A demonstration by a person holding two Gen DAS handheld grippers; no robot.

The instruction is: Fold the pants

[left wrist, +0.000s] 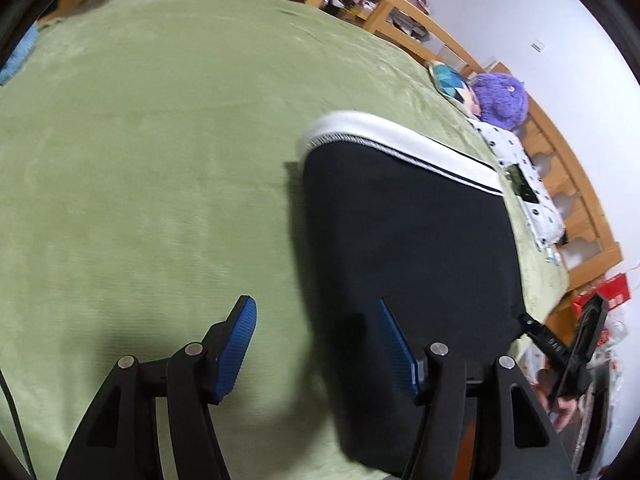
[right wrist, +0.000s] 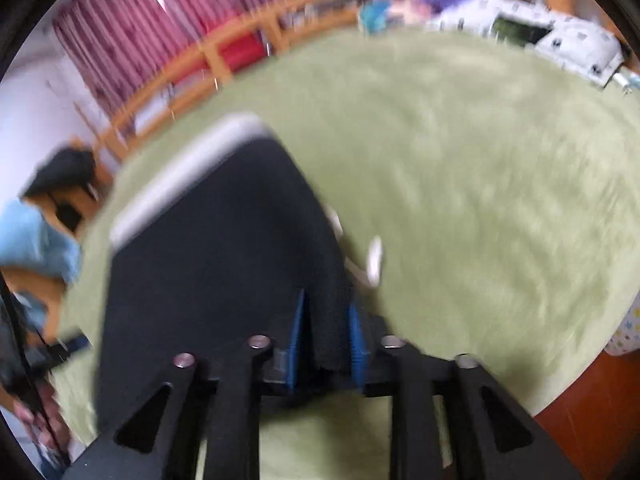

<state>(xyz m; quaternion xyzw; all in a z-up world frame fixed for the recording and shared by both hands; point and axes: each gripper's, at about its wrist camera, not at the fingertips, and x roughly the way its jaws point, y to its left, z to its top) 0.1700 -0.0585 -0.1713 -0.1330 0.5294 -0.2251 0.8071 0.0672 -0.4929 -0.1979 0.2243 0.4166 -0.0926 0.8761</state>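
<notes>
Black pants (left wrist: 408,248): matte, smooth knit, folded into a flat rounded slab on the green blanket (left wrist: 140,160). A broad white band (left wrist: 384,132) with a stitched, piped seam runs along their far edge. Blanket is a short-pile plush, faintly ribbed, and covers the whole bed.

Left gripper (left wrist: 316,348): black arms, blue ribbed pads, jaws standing apart with nothing between them. One pad hangs over bare blanket just beside the pants' near edge, the other over the black cloth.

Right gripper (right wrist: 326,344): the view is motion-blurred. Its blue pads (right wrist: 296,344) pinch a raised fold of the pants (right wrist: 208,272), the cloth tenting up to the jaws. A white drawstring (right wrist: 374,258) dangles just beside that fold.

Beyond the pants' white band: a purple fuzzy plush toy (left wrist: 500,98), a spotted white pillow (left wrist: 524,176), and a wooden bed rail (left wrist: 568,184) with scalloped cut-outs.
</notes>
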